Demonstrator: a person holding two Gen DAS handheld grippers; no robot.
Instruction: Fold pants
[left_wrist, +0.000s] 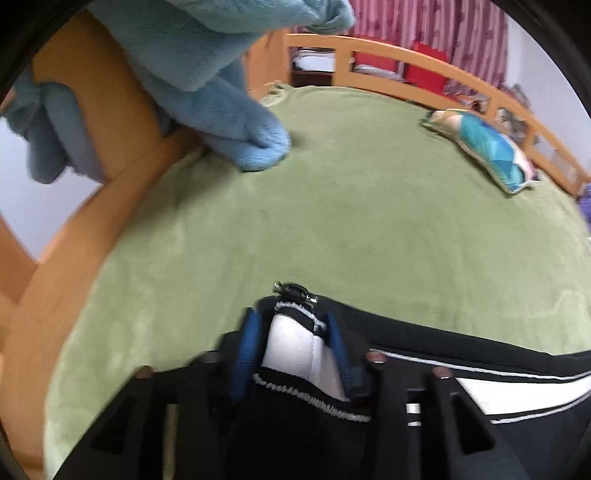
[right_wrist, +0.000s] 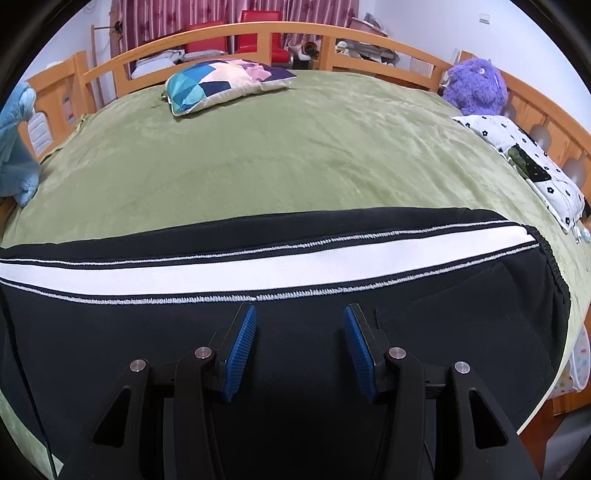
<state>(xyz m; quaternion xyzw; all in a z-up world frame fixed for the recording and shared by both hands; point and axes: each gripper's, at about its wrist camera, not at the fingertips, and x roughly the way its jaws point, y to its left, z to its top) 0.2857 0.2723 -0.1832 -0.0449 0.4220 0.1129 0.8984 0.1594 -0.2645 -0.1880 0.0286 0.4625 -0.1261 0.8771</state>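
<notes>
1. The pants are smooth black fabric with one broad white stripe edged by zigzag white stitching — they lie flat across the near part of the fuzzy green blanket.
2. One patchwork pillow rests on the blanket's far side; one furry purple toy sits at its right corner; a fluffy blue throw hangs over its left edge.
3. The left gripper is clamped on the pants' hem, bunching the stripe.
4. The right gripper hovers over the black cloth — ribbed blue pads spread apart, gripping nothing.
</notes>
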